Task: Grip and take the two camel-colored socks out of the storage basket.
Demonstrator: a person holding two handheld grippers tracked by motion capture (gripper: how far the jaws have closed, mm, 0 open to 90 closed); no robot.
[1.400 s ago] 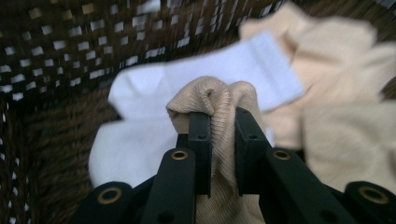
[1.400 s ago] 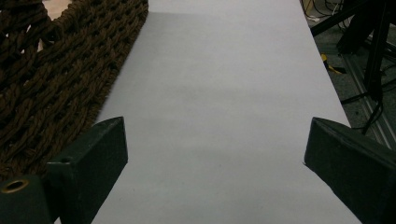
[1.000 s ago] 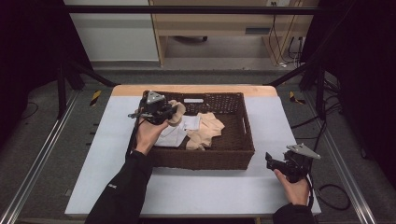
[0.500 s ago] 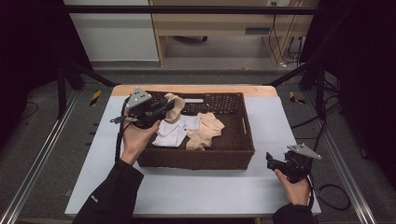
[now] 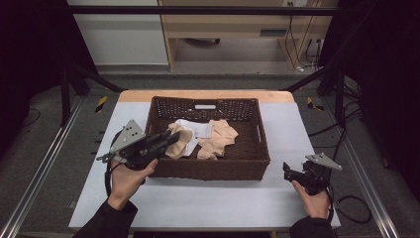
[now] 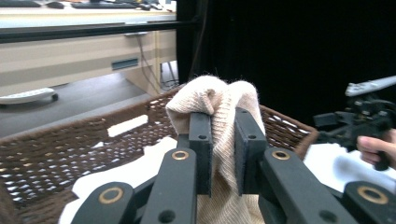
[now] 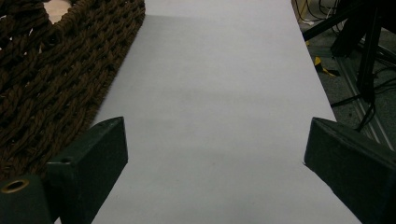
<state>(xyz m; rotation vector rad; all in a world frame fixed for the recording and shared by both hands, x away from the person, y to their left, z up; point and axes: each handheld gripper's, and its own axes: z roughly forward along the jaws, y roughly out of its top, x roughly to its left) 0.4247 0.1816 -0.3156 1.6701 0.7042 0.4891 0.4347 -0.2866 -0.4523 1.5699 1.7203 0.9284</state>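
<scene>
A brown wicker basket (image 5: 213,169) stands in the middle of the white table (image 5: 208,206). My left gripper (image 5: 170,138) hangs over the basket's left side, shut on a beige knitted sock (image 5: 181,145). In the left gripper view the sock (image 6: 217,100) bulges above the two black jaws of the gripper (image 6: 223,122), which pinch it. A white cloth (image 5: 198,128) and more beige socks (image 5: 221,140) lie inside the basket. My right gripper (image 5: 288,171) rests near the table's front right, jaws pointing left. In the right gripper view the gripper (image 7: 215,144) stands open over bare table.
The basket's woven wall (image 7: 46,70) lies just left of my right gripper. Black frame bars and cables (image 5: 341,134) run beside the table's right edge. A wooden desk (image 5: 237,25) stands beyond the table. Bare table lies in front of the basket.
My left gripper has moved left and toward the person, from over the basket's far left part to its near left side, carrying the beige sock. The right gripper has stayed put.
</scene>
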